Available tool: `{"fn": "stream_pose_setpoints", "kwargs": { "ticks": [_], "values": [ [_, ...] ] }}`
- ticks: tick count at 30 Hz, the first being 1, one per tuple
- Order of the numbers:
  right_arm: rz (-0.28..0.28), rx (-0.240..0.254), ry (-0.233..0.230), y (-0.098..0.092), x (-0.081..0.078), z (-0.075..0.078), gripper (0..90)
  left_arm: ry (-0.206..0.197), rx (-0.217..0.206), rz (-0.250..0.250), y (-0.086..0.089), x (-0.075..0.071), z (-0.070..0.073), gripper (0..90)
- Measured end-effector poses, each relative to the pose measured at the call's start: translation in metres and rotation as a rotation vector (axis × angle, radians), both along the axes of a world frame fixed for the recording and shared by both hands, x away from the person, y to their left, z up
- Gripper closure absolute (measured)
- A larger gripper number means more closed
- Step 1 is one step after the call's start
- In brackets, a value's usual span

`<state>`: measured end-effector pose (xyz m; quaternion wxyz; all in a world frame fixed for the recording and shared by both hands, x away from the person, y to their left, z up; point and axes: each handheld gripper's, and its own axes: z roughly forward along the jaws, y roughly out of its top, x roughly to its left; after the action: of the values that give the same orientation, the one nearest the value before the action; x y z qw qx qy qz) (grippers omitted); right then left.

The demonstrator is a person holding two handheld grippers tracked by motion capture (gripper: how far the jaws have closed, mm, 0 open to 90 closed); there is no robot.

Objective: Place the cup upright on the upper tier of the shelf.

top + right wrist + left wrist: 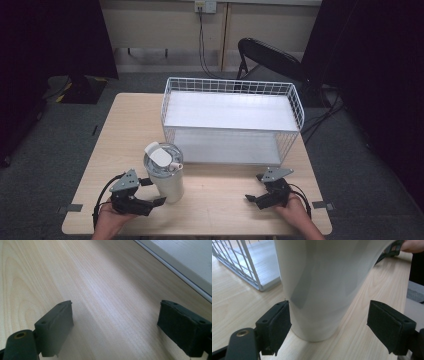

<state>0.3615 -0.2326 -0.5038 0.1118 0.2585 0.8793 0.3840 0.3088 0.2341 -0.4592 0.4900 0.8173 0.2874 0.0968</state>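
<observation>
Left gripper: our fingers spread wide, tumbler between them, one pad touching.
Right gripper: wide, nothing between.
Risk: closing unevenly, we tip the tumbler.

No lettering, brand, number or sign can be read anywhere here. The white tumbler and its lid are plain, the wire basket carries no label, and the wall socket at the top centre of the high view is too small to show any marking.
</observation>
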Motion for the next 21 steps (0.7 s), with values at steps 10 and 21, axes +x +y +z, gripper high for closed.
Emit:
{"fn": "stream_pose_setpoints", "kwargs": {
  "ticks": [10,21],
  "values": [
    [0.001,-0.001,0.002,0.0002,0.0003,0.0001,12.2,-0.018,-0.002,0.016,-0.0020,-0.0010,0.0038,18.4],
    [0.001,-0.001,0.001,0.0002,0.0002,0.0001,12.1,-0.043,-0.029,0.024,-0.0020,0.0067,0.0075,18.6]
  ]
}}
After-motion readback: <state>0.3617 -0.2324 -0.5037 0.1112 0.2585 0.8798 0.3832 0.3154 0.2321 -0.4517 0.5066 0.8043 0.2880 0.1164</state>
